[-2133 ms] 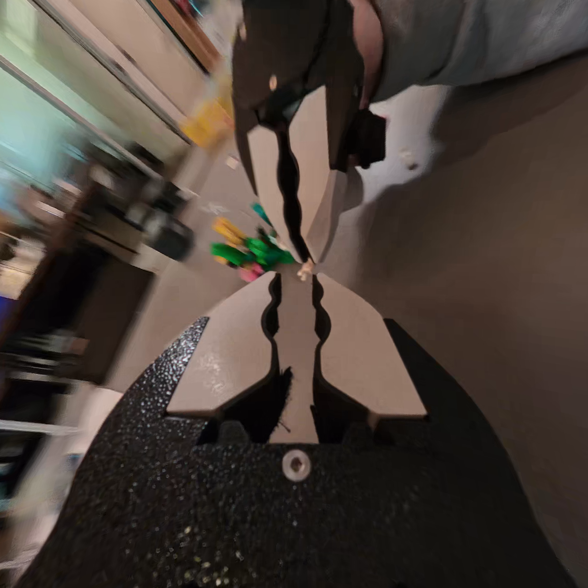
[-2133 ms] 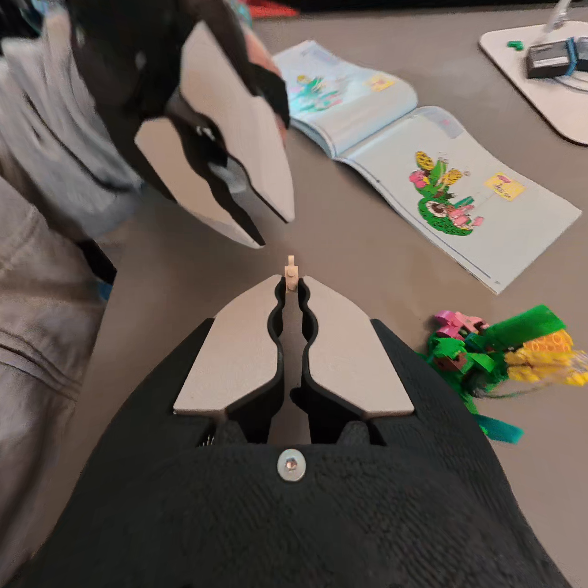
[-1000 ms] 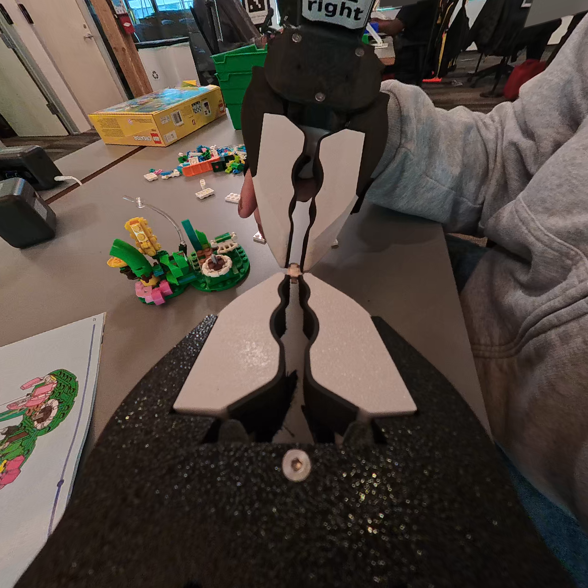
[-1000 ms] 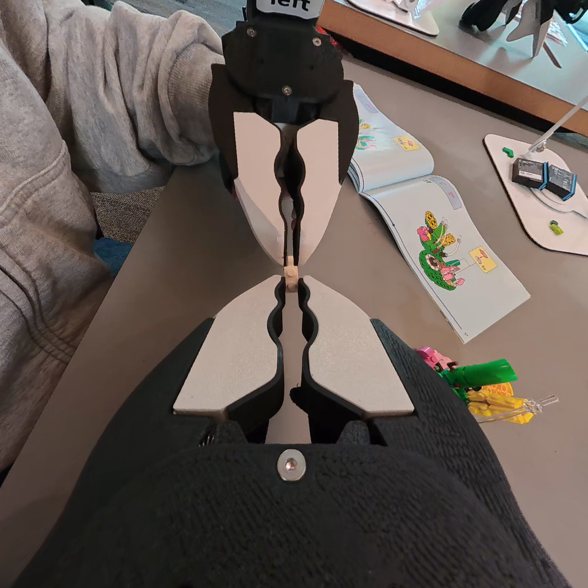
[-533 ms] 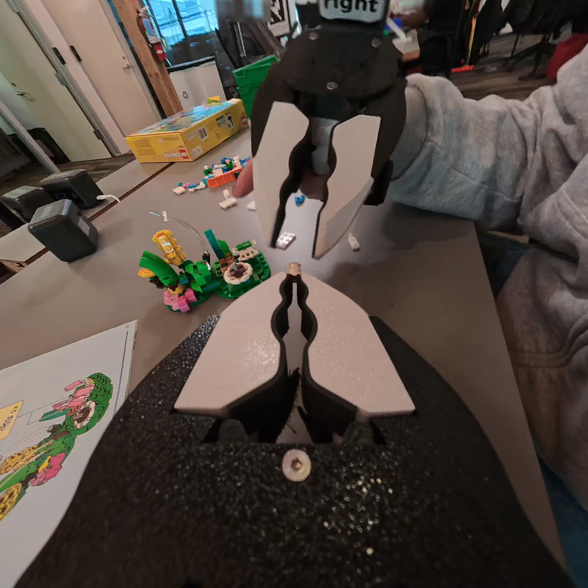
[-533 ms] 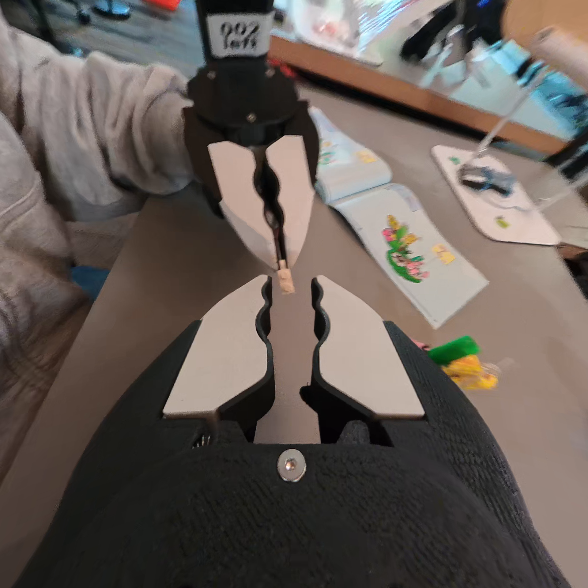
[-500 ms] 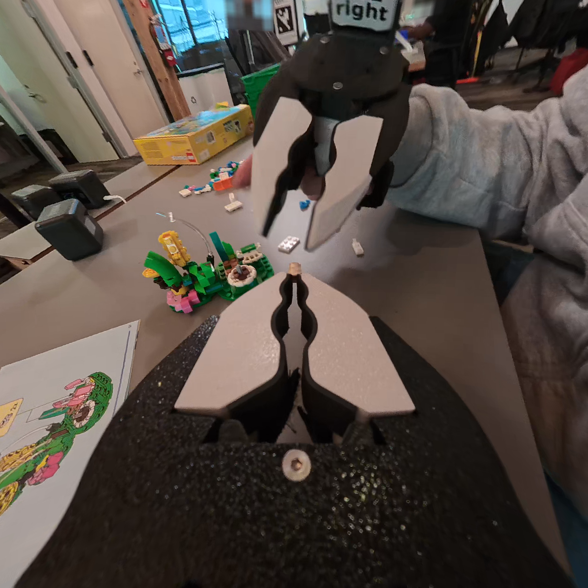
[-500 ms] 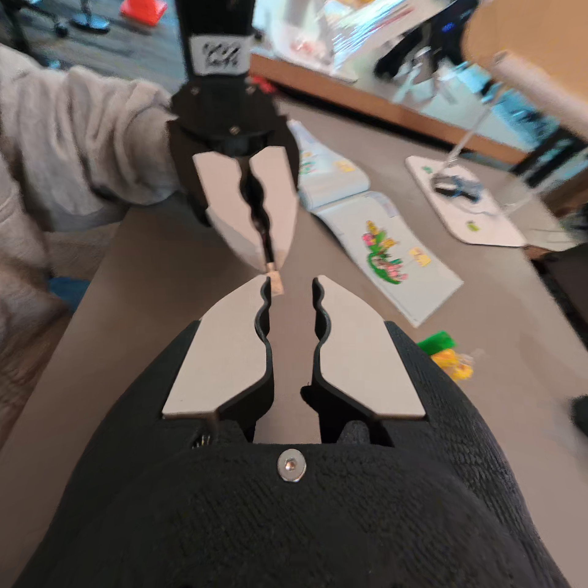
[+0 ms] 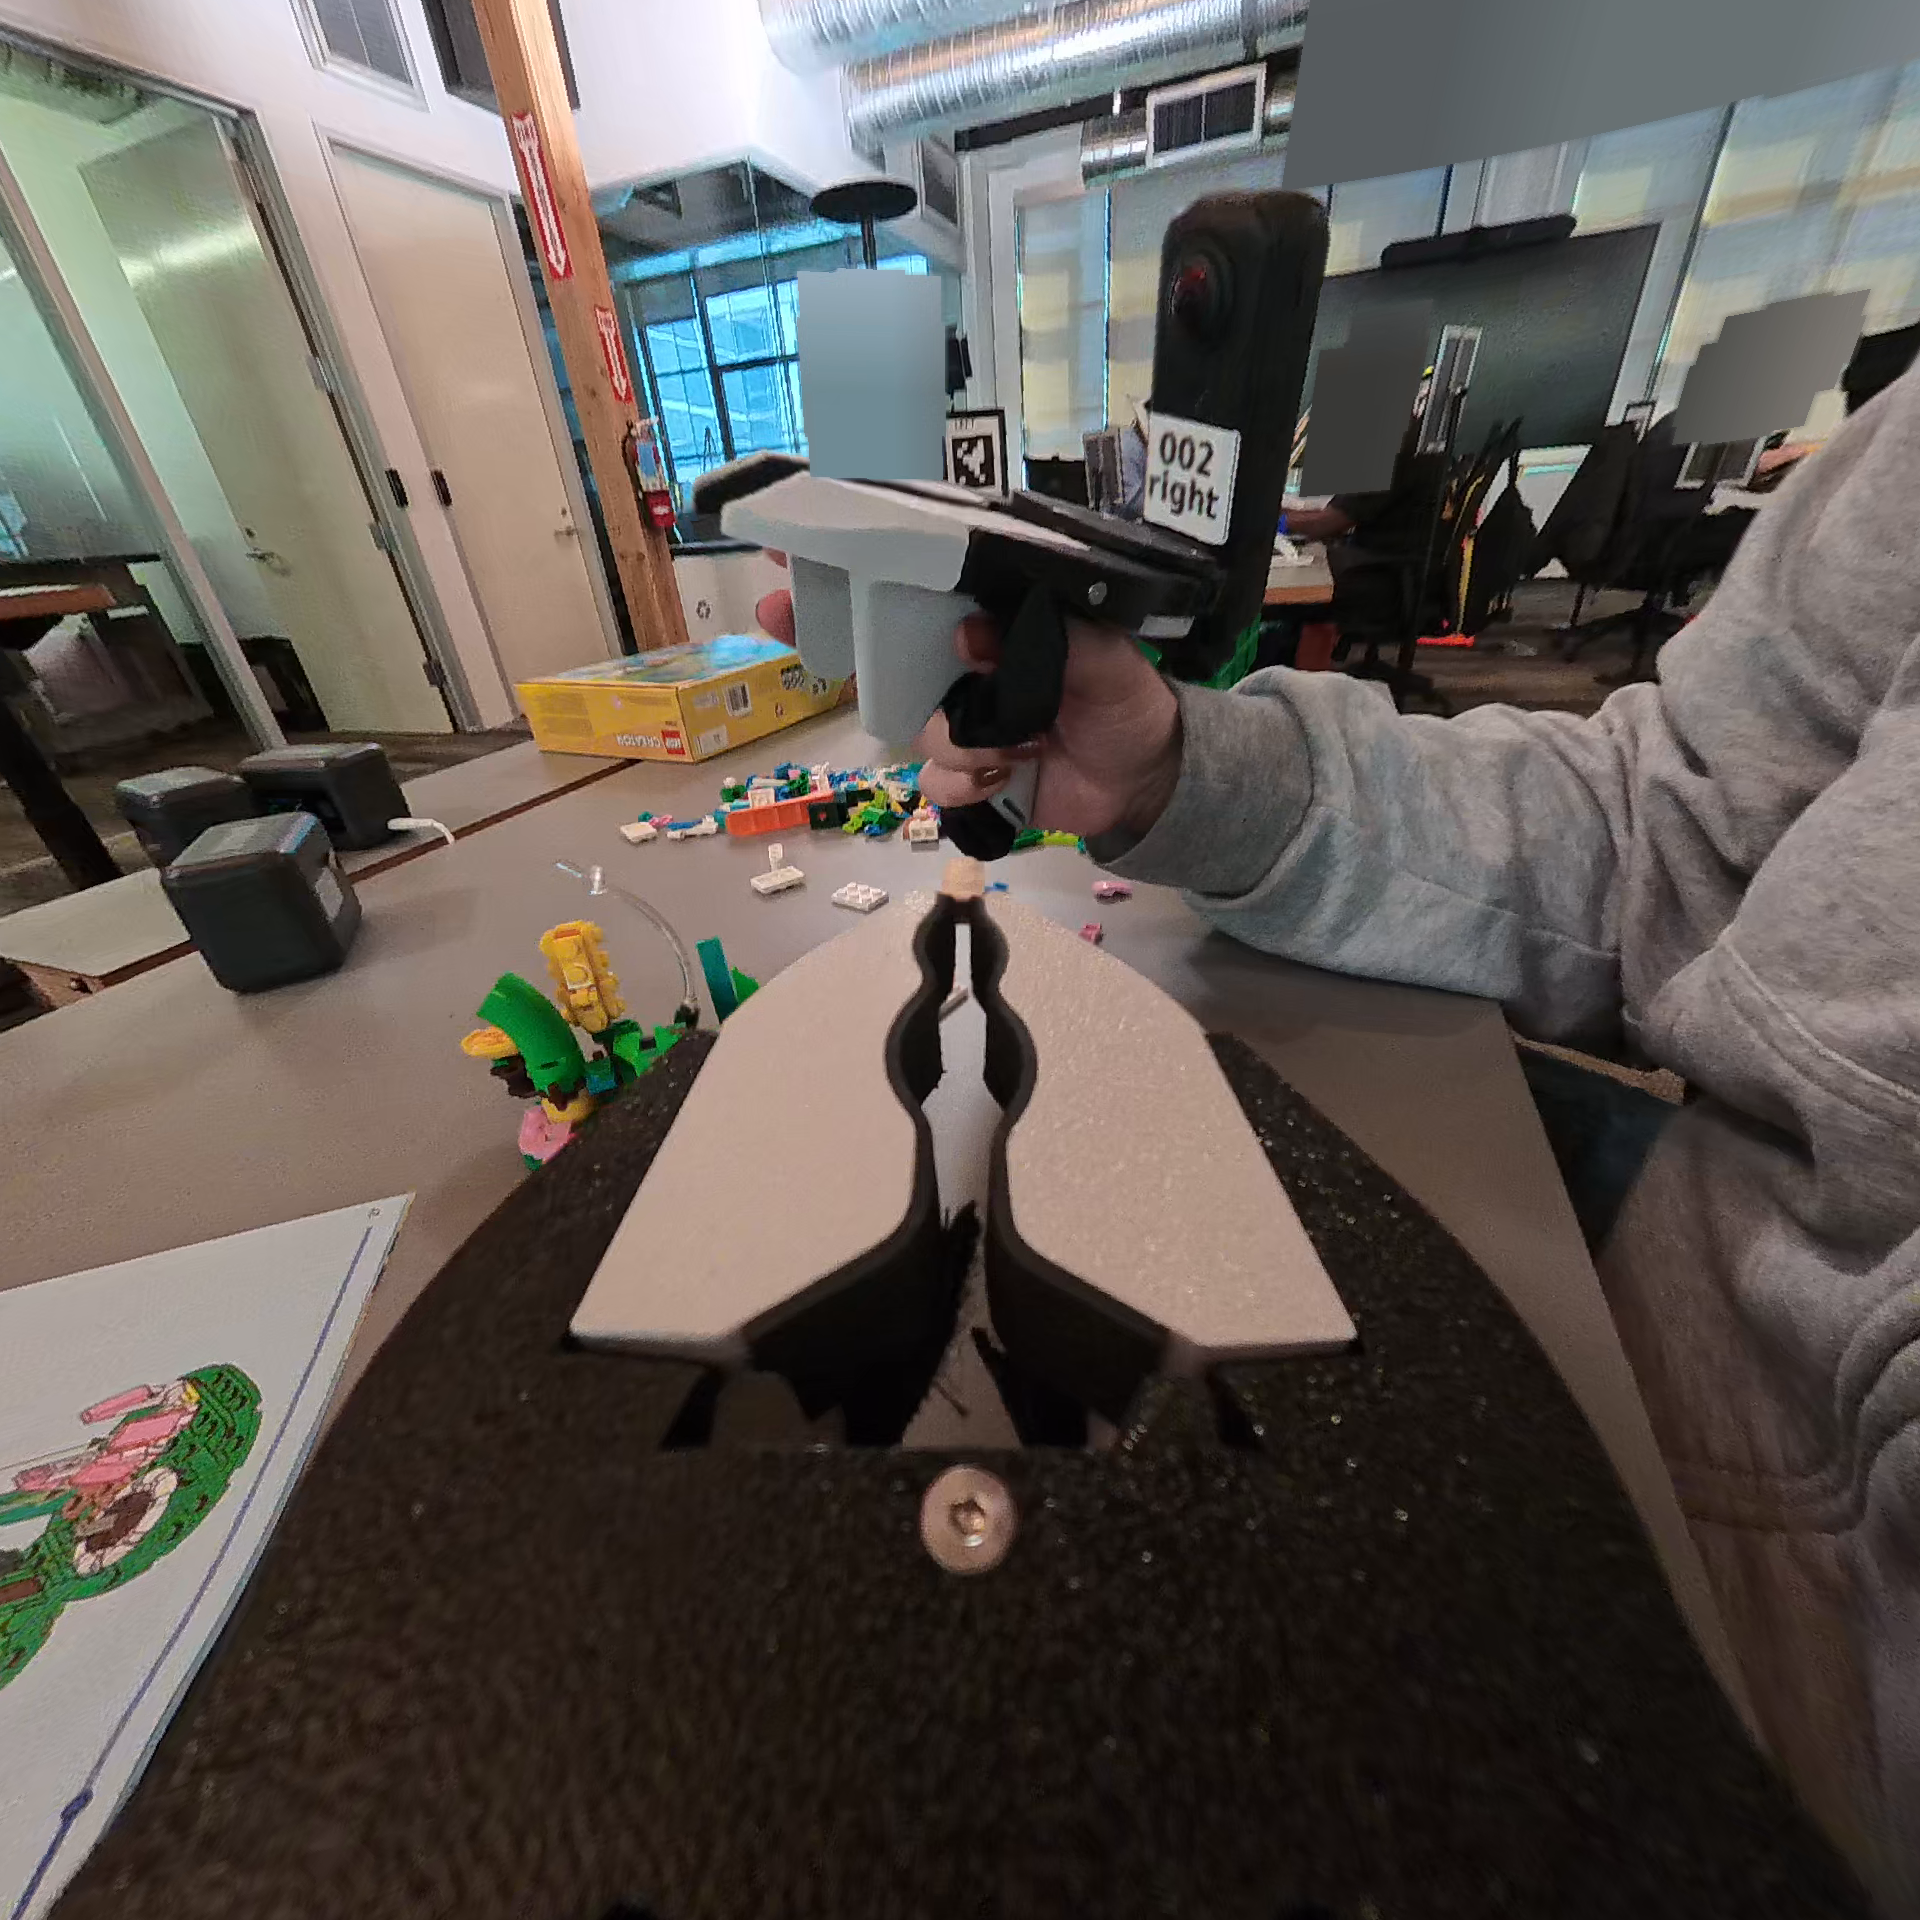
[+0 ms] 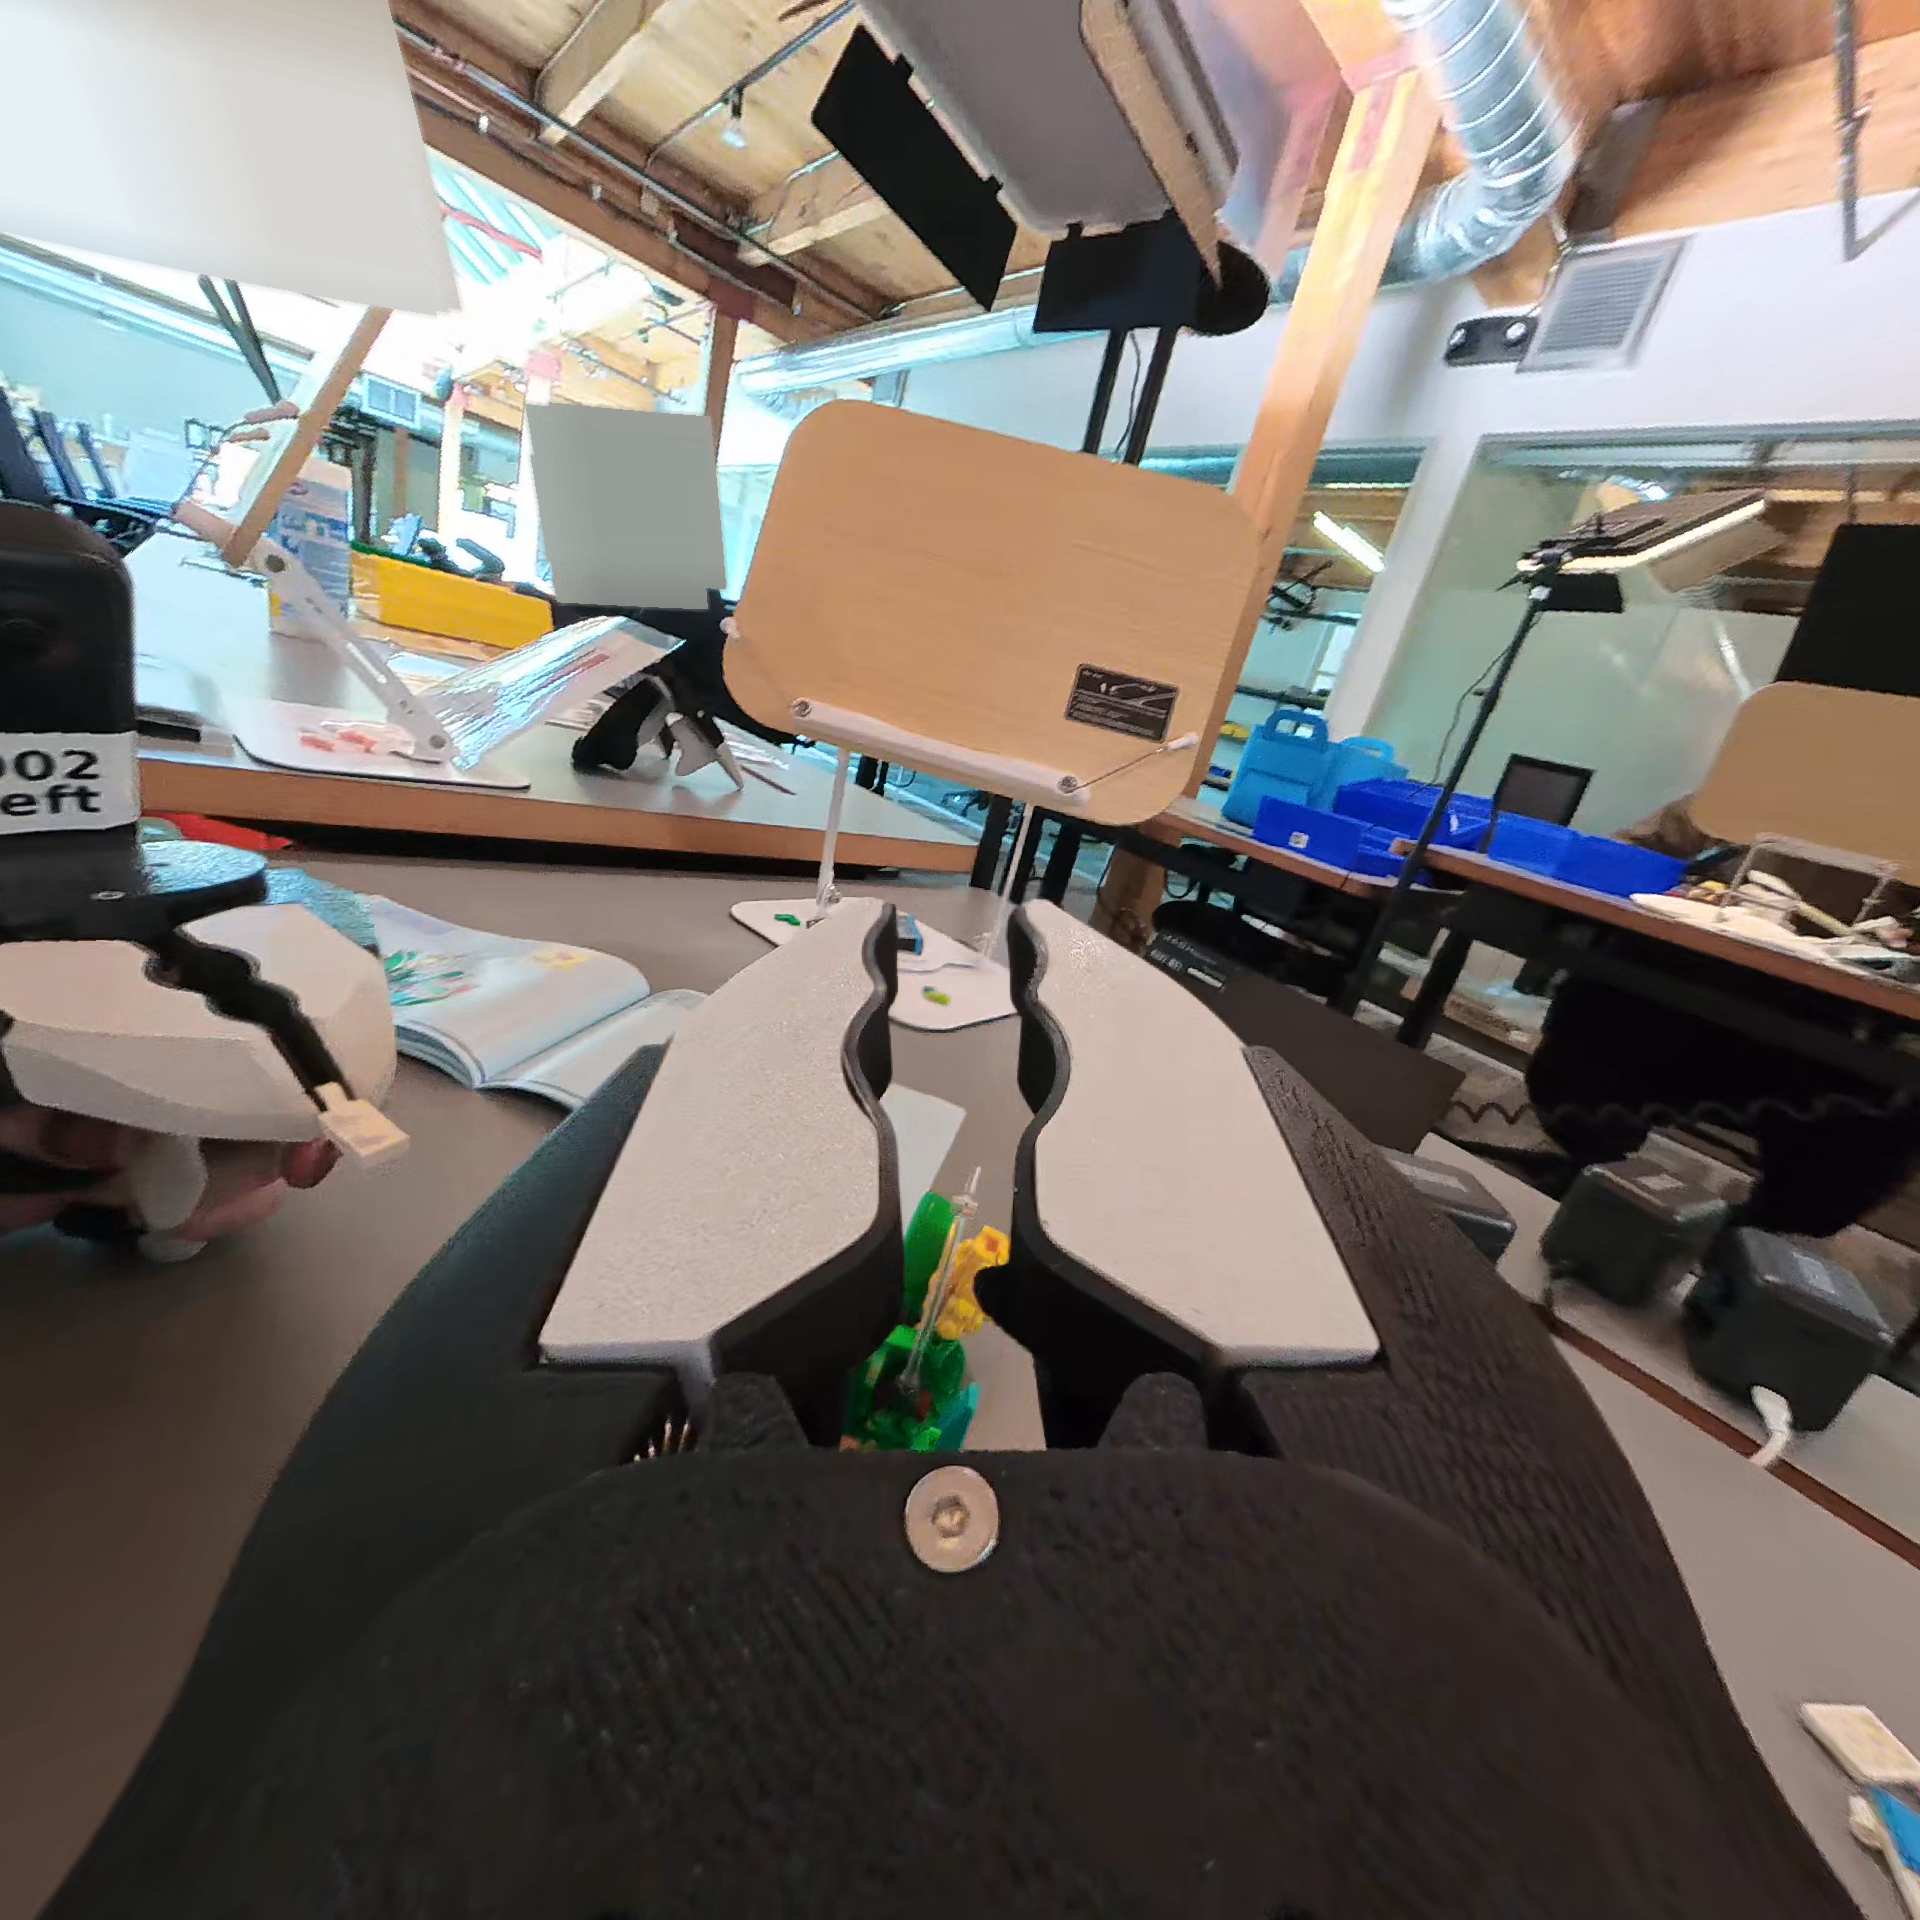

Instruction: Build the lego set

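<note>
My left gripper (image 9: 961, 916) is shut on a small tan piece (image 9: 958, 878) that sticks out of its tips; it also shows at the left of the right wrist view (image 10: 330, 1091) with the piece (image 10: 362, 1130). My right gripper (image 10: 951, 925) is open and empty, held level above the table. In the left wrist view it is side-on (image 9: 743, 499) in a hand, above and beyond the left gripper. The green, yellow and pink lego model (image 9: 582, 1029) stands on the table left of my left gripper. It shows between my right fingers (image 10: 925, 1340), below them.
Loose bricks (image 9: 821, 800) lie beyond the model, with a yellow box (image 9: 665, 696) behind. The open instruction booklet (image 10: 520, 997) lies near the left gripper. Black boxes (image 9: 260, 894) sit at the table edge. A wooden board stand (image 10: 987, 623) rises on a white base (image 10: 935, 982). A grey sleeve (image 9: 1558, 831) is on the right.
My right gripper has opened, let go of the small piece, lifted away and swung to face over the model. My left gripper keeps hold of the piece.
</note>
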`<move>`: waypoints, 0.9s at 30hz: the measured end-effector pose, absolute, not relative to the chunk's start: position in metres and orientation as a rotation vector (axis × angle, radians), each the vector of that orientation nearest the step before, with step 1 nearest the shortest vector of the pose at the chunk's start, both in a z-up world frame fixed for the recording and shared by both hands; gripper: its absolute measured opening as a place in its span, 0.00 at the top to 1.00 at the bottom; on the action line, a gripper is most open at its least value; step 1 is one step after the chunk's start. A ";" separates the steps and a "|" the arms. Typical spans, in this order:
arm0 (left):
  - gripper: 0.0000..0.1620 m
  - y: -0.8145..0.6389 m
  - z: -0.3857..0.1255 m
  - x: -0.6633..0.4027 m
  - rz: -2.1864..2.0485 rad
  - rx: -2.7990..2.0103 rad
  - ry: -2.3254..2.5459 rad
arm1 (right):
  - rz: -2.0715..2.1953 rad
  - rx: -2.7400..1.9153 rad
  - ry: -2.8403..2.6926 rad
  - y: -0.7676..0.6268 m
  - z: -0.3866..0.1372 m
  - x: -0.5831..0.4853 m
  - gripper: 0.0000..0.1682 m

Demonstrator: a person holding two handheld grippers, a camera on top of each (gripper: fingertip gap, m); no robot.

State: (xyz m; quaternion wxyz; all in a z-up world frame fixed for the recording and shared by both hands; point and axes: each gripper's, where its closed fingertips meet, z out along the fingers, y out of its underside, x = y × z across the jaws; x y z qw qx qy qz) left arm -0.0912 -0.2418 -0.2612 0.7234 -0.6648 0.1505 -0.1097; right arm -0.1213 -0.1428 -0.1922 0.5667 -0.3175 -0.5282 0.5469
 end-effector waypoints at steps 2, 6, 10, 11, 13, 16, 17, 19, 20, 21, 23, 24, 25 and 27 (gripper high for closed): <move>0.99 -0.245 -0.258 -0.090 -0.252 -1.437 0.342 | 1.273 -0.736 -1.205 -0.140 -0.189 -0.119 0.90; 0.99 -0.258 -0.247 -0.067 -0.380 -1.347 0.461 | 1.262 -0.745 -1.178 -0.135 -0.187 -0.119 0.90; 0.99 -0.255 -0.253 -0.061 -0.358 -1.372 0.502 | 1.257 -0.752 -1.156 -0.132 -0.186 -0.118 0.91; 0.99 -0.255 -0.253 -0.061 -0.350 -1.368 0.502 | 1.257 -0.755 -1.158 -0.131 -0.187 -0.118 0.91; 0.99 -0.256 -0.252 -0.061 -0.356 -1.359 0.499 | 1.255 -0.757 -1.161 -0.132 -0.188 -0.119 0.91; 0.99 -0.256 -0.251 -0.062 -0.361 -1.357 0.493 | 1.244 -0.754 -1.172 -0.133 -0.190 -0.120 0.91; 0.99 -0.256 -0.251 -0.062 -0.361 -1.356 0.493 | 1.240 -0.752 -1.174 -0.133 -0.190 -0.120 0.91; 0.99 -0.255 -0.252 -0.061 -0.363 -1.360 0.495 | 1.231 -0.745 -1.180 -0.135 -0.191 -0.121 0.91; 0.99 -0.255 -0.253 -0.061 -0.364 -1.361 0.496 | 1.228 -0.743 -1.183 -0.135 -0.191 -0.121 0.91; 0.99 -0.255 -0.253 -0.061 -0.367 -1.363 0.497 | 1.227 -0.741 -1.184 -0.136 -0.191 -0.121 0.91; 0.99 -0.255 -0.253 -0.060 -0.369 -1.364 0.498 | 1.228 -0.741 -1.187 -0.136 -0.192 -0.121 0.91; 0.99 -0.255 -0.253 -0.060 -0.370 -1.365 0.497 | 1.229 -0.742 -1.189 -0.137 -0.192 -0.122 0.91; 0.99 -0.255 -0.254 -0.060 -0.372 -1.366 0.497 | 1.228 -0.742 -1.190 -0.137 -0.192 -0.122 0.91; 0.99 -0.254 -0.253 -0.061 -0.370 -1.365 0.495 | 1.227 -0.742 -1.192 -0.137 -0.193 -0.122 0.92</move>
